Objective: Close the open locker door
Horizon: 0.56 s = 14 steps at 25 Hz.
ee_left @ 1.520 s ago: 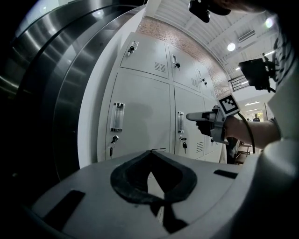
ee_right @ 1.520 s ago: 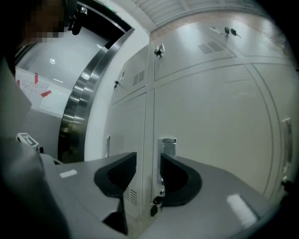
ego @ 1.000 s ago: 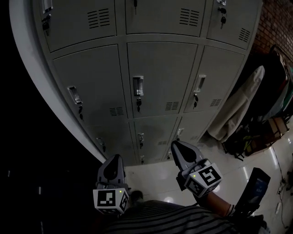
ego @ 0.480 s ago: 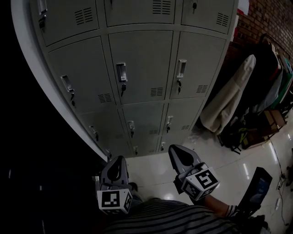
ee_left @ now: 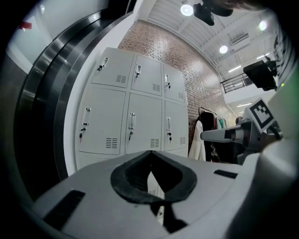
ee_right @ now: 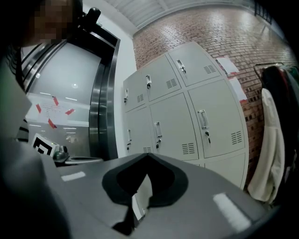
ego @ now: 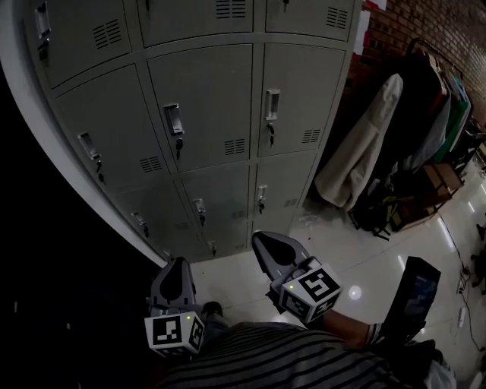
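Our left gripper (ego: 176,266) and right gripper (ego: 264,243) sit low in the head view, fingers aimed up-frame at the locker bank (ego: 228,175). The bank fills the upper left and centre of that frame. Both grippers are well apart from it and touch no door. In each gripper view our fingers are pressed together with nothing between them, and the lockers stand beyond the tips.

We count two grippers and three columns of locker doors (ego: 201,106). The left gripper view shows six doors whole, in two rows of three, above the gripper's body. Each door carries one upright handle (ee_left: 132,120) with a key dangling beneath it. Every door we can see lies flush with its frame.

The bank stands on a pale, glossy tiled floor (ego: 357,258) that throws back spots of light. A brick wall (ego: 410,23) runs off at the upper right, and in front of it hang garments, among them one pale coat (ego: 357,152). A dark curved column (ee_left: 46,107) rises at the left of the lockers. Our striped shirt (ego: 266,365) crosses the bottom edge.
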{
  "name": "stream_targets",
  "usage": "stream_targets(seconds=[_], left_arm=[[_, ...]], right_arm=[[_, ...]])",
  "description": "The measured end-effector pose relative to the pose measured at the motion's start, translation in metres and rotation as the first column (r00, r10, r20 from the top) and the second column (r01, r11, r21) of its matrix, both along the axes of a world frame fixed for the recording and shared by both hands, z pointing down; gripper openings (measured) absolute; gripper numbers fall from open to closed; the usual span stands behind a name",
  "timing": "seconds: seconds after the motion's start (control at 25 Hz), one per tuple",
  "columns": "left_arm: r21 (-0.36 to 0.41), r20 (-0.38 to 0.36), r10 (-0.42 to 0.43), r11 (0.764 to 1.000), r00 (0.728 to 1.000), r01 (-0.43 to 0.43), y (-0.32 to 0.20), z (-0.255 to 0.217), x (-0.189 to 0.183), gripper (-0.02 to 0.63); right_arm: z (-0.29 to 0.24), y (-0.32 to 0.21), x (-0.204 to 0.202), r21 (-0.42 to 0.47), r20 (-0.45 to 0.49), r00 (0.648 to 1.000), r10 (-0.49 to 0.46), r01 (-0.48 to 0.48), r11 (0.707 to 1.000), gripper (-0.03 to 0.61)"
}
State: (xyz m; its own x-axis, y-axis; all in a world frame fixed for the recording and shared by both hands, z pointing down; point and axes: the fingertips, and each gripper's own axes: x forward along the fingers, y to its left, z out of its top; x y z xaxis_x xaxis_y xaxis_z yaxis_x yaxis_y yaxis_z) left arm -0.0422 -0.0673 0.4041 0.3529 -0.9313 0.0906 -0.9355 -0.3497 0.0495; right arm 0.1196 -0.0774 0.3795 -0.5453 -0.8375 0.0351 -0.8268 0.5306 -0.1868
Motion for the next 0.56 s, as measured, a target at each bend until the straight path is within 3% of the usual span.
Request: stream_targets(seconds=[0.56], left_arm=[[-0.012, -0.010, 0.007, 1.000, 1.000, -0.007, -0.022, 0.005, 0.011, 0.005]], right_arm=[[-0.006, -0.019, 0.003, 0.004, -0.022, 1.000, -0.013, 0.013, 1.000, 0.000]])
